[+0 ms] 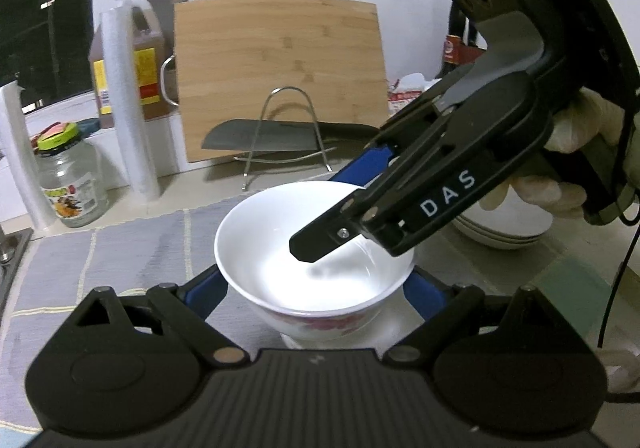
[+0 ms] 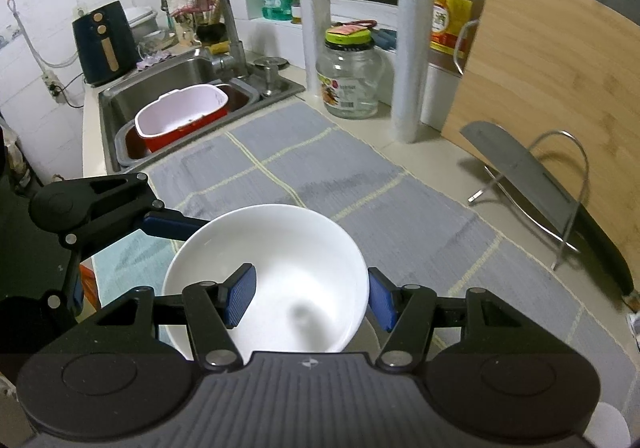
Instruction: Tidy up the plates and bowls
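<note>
Left gripper (image 1: 316,290): blue pads flank white porcelain bowl with red floral band (image 1: 314,248) at both sides; contact not discernible, grip state unclear.
Bowl: over grey checked cloth mat (image 2: 360,184), between both grippers.
Right gripper (image 2: 312,298): clamped across bowl's right rim wall, one pad inside, one outside.
Stacked white plates (image 1: 504,228): right of bowl, nearer right hand.

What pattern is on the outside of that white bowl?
The bowl has a red floral pattern on its outside, seen best in the left wrist view.

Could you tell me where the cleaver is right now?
The cleaver leans on the wire rack before the cutting board, right of the grey mat.
</note>
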`<state>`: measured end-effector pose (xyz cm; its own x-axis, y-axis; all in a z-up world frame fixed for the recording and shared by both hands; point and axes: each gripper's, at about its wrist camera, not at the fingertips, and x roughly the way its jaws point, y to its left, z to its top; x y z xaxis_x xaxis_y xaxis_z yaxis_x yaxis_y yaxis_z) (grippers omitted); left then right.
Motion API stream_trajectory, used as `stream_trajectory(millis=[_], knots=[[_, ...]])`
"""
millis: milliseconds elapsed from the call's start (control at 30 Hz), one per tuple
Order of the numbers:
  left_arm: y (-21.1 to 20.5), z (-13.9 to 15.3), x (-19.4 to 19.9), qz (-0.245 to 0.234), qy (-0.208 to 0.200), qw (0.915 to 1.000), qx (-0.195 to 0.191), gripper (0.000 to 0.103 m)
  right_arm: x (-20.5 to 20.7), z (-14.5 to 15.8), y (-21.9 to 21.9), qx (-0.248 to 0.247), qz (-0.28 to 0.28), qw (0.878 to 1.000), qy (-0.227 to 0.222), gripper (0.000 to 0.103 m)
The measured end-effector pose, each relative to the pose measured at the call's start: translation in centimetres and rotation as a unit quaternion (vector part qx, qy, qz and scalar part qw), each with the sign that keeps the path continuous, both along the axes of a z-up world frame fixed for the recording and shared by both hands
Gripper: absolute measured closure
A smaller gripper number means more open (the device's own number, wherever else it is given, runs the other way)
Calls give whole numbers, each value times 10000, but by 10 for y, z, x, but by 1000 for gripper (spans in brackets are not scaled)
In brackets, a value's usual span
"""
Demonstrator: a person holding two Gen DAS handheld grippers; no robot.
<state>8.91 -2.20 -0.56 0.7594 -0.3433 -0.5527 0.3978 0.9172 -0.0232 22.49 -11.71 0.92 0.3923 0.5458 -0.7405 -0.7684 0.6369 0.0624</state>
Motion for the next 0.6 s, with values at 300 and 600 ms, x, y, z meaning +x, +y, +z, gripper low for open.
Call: stream_trajectory(millis=[300, 600], knots=[[-9, -9, 3, -112, 170, 9998, -74, 9, -3, -8, -12, -94, -84, 9999, 81, 37], [-11, -14, 7, -177, 329, 9993, -44, 9, -2, -20, -15, -174, -103, 9996, 205, 37]])
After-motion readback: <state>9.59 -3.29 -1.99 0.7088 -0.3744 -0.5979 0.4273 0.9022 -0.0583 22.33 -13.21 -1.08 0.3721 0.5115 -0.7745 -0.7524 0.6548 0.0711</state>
